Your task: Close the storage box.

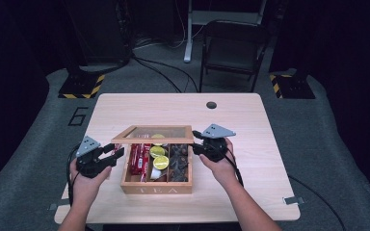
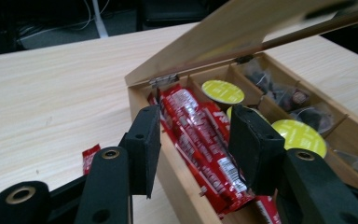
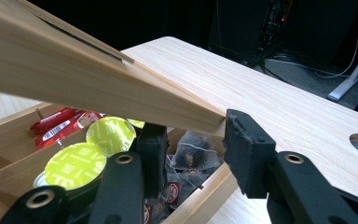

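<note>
A wooden tea box (image 1: 156,188) stands on the table with its glass-paned lid (image 1: 151,134) raised partway. My right gripper (image 1: 197,142) is shut on the lid's right corner (image 3: 205,119), one jaw under the wood and one against its edge. Inside lie red packets (image 2: 200,135), yellow-topped capsules (image 3: 74,165) and dark tea bags (image 3: 191,154). My left gripper (image 1: 115,151) hovers at the box's left side, open. In the left gripper view its jaws (image 2: 198,149) frame the box's left wall and the red packets without touching them.
A loose red packet (image 2: 91,156) lies on the table just left of the box. A round cable hole (image 1: 211,105) sits near the table's far edge. A folding chair (image 1: 231,48) stands on the floor beyond the table.
</note>
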The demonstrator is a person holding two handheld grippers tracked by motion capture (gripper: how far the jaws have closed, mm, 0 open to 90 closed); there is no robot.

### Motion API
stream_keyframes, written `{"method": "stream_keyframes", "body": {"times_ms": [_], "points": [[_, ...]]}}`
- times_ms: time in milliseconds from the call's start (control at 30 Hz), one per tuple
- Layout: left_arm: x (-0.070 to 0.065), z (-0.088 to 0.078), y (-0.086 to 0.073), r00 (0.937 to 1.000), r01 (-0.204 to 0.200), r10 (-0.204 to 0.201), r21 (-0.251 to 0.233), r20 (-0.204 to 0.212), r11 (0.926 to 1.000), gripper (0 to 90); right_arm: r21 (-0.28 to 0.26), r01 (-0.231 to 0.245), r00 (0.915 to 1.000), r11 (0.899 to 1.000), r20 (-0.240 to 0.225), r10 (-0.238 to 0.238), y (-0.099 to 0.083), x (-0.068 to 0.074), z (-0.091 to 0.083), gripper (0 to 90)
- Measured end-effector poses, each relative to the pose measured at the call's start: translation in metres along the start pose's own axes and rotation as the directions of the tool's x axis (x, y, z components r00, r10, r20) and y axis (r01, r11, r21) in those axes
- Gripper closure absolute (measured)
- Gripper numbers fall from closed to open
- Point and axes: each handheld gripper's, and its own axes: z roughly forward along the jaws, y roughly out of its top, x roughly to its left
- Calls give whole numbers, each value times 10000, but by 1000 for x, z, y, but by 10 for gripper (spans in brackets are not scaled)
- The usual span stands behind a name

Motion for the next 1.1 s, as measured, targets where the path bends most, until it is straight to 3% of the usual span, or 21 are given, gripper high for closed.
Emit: {"method": "stream_keyframes", "body": {"times_ms": [200,600,1033,1100], "points": [[-6,-5,8,9999,-1,6,-309,170,9995,561,9,-28,10000,10000,-1,28,-1,1,0,596],[-11,-7,18,9991,-113,121,-204,395,9997,599,-27,-103,9999,9999,-22,103,-1,0,0,595],[-10,-5,19,9999,-47,49,-90,141,9999,595,-8,-115,9999,9999,-32,115,-1,0,0,595],[-9,-6,19,10000,-21,23,-241,69,9997,589,-2,-111,9999,9999,-33,111,-1,0,0,595]]}}
